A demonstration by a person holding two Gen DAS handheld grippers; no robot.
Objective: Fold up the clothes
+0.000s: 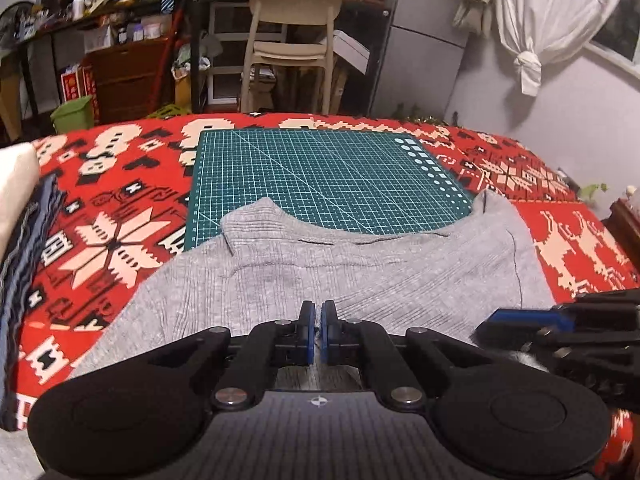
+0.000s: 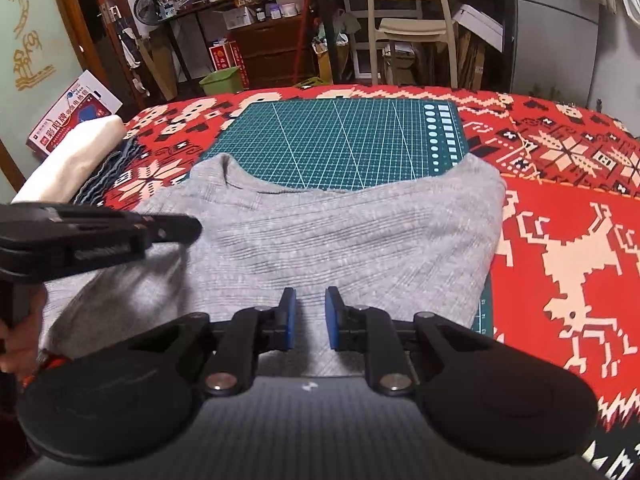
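A grey ribbed sweater (image 1: 320,268) (image 2: 340,232) lies spread over the near half of a green cutting mat (image 1: 320,168) (image 2: 340,140), collar to the left. My left gripper (image 1: 319,316) is shut, its blue pads pinched on the sweater's near edge. In the right wrist view it (image 2: 192,224) hangs over the garment's left part, where the cloth bulges up. My right gripper (image 2: 311,312) stands open just above the sweater's near edge, with grey cloth showing in the narrow gap between its pads. In the left wrist view it (image 1: 492,320) sits close at the right.
A red patterned blanket (image 1: 120,200) (image 2: 560,240) covers the bed. Folded white and blue clothes (image 1: 24,220) (image 2: 72,160) are piled at its left edge. A beige chair (image 1: 292,40), shelves and a green bin (image 1: 74,114) stand beyond the far edge. A hand (image 2: 20,332) holds the left gripper.
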